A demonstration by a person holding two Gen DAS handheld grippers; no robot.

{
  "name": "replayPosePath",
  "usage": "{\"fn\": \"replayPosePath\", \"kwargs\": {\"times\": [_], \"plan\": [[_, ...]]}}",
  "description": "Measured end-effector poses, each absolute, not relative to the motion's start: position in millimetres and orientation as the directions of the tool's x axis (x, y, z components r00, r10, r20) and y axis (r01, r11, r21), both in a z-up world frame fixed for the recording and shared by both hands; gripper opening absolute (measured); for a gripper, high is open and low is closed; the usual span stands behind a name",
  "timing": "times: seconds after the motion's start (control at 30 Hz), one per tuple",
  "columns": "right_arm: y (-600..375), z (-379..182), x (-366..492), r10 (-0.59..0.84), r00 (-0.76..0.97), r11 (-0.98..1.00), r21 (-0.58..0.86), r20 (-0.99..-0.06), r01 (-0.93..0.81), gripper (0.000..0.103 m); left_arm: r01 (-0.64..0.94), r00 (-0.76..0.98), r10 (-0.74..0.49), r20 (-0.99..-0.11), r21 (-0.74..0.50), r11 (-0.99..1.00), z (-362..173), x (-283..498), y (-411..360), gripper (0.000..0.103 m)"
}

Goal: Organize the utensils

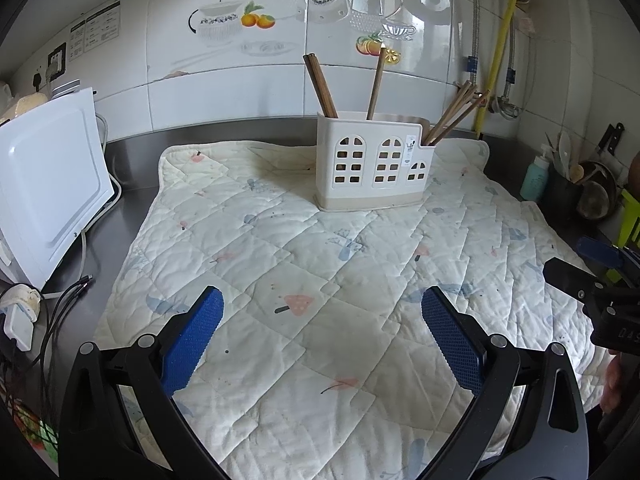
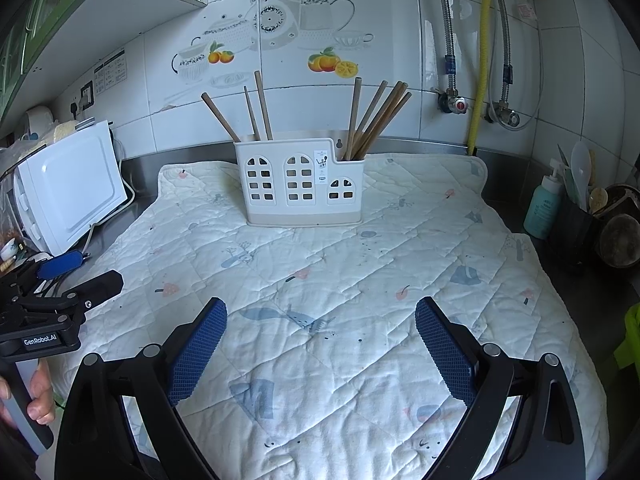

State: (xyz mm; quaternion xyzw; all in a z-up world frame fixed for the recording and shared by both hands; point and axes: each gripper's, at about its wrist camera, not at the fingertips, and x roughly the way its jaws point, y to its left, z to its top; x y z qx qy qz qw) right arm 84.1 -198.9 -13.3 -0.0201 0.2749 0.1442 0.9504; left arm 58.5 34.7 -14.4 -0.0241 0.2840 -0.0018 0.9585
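A white utensil holder [image 1: 372, 164] with arched window cut-outs stands upright at the back of a quilted mat [image 1: 320, 280]; it also shows in the right wrist view [image 2: 300, 184]. Wooden chopsticks [image 2: 256, 114] lean in its tall left part, and several more chopsticks [image 2: 376, 120] fan out of its low right compartment. My left gripper [image 1: 322, 308] is open and empty, low over the mat's near part. My right gripper [image 2: 320, 316] is open and empty too, over the mat. Each gripper shows at the edge of the other's view.
A white appliance [image 1: 48, 184] with cables stands left of the mat. A teal bottle [image 2: 544, 208] and a dark pot of kitchen tools [image 2: 580, 220] stand at the right. A tiled wall with pipes [image 2: 484, 52] rises behind the steel counter.
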Motion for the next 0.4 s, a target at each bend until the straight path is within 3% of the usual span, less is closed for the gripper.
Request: {"fn": "replayPosePath", "kwargs": {"times": [0.4], "plan": [[-199.5, -13.7, 83.5, 0.264, 0.808, 0.957, 0.041, -0.527, -0.286, 0.092, -0.011, 0.835, -0.014, -0.550, -0.042, 0.999, -15.1, 59.2, 36.0, 0.098]]}}
